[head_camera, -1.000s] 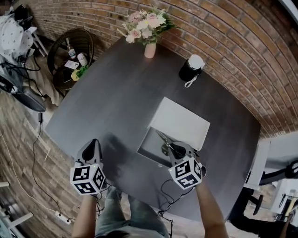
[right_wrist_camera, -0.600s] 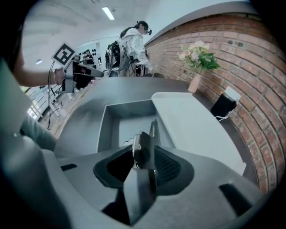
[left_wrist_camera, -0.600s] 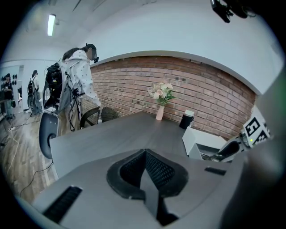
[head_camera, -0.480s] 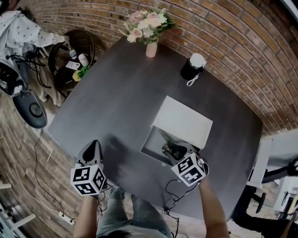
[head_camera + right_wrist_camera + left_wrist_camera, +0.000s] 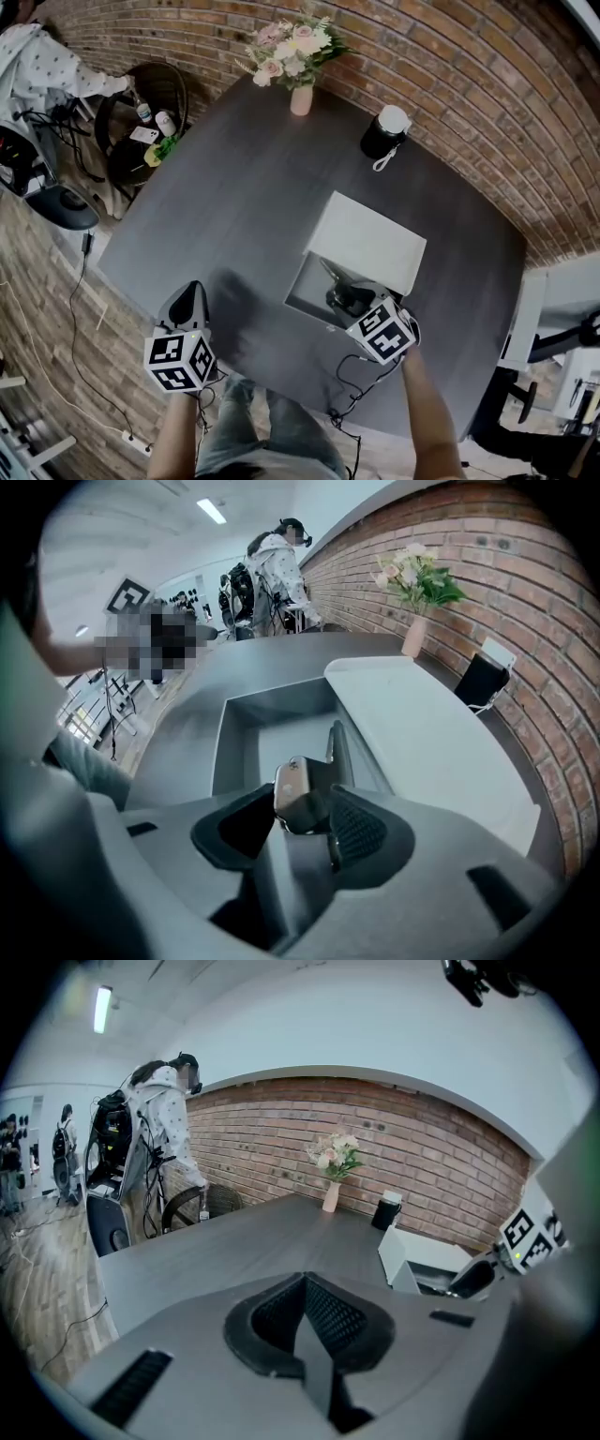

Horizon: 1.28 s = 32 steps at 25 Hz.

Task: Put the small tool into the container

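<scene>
Since a second ago the right gripper [image 5: 302, 808], at lower right of the head view, has loosened. Its jaws are opening, and the small tool [image 5: 294, 787] sits loose between them. The tool has a pale metal head and a slim dark shaft that slants down into the open grey box [image 5: 302, 286]. The box's white lid [image 5: 370, 246] lies open beyond. At lower left, the left gripper [image 5: 187, 305] is clenched and empty.
</scene>
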Available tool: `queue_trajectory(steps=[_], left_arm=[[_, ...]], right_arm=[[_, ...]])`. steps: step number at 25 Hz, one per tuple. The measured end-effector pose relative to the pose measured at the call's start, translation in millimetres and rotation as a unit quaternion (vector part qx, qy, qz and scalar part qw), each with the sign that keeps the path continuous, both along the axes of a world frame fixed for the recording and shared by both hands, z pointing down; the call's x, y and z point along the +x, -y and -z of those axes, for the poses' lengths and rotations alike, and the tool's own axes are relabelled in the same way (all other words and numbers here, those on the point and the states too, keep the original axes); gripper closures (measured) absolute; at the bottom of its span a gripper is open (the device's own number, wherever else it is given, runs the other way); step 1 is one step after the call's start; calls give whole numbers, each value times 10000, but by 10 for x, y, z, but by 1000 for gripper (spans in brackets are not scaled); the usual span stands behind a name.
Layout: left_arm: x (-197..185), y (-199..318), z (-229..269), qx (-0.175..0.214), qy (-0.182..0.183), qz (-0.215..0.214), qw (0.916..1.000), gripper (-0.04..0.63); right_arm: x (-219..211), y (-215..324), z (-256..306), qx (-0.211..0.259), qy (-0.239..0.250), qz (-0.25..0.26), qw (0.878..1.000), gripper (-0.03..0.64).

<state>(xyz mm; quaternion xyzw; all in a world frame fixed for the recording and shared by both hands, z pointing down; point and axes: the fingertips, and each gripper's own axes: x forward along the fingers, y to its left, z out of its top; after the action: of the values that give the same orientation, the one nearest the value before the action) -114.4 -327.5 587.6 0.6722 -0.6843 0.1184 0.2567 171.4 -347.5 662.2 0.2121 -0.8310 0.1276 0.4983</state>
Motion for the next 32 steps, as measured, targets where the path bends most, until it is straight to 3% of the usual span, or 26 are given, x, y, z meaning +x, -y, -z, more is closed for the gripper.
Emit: queue_trajectory(steps=[8,18,26,32], left_arm=[[22,37,137,93,3,-215,9997,600],[188,137,464,388,-55,-592,9975,600],[579,246,836,757,-223,-1270,9888,600],[993,341,1170,1073,-370,-1878,9756,600]], right_arm=[[-1,-14,43,-68,118,-157,9998,417],[98,-120,465,177,702,-1171,9905,425],[213,-301,1115,877,1197,-1943,9696,503],[542,-462,1653,1676,1476,-2975,9282,546]])
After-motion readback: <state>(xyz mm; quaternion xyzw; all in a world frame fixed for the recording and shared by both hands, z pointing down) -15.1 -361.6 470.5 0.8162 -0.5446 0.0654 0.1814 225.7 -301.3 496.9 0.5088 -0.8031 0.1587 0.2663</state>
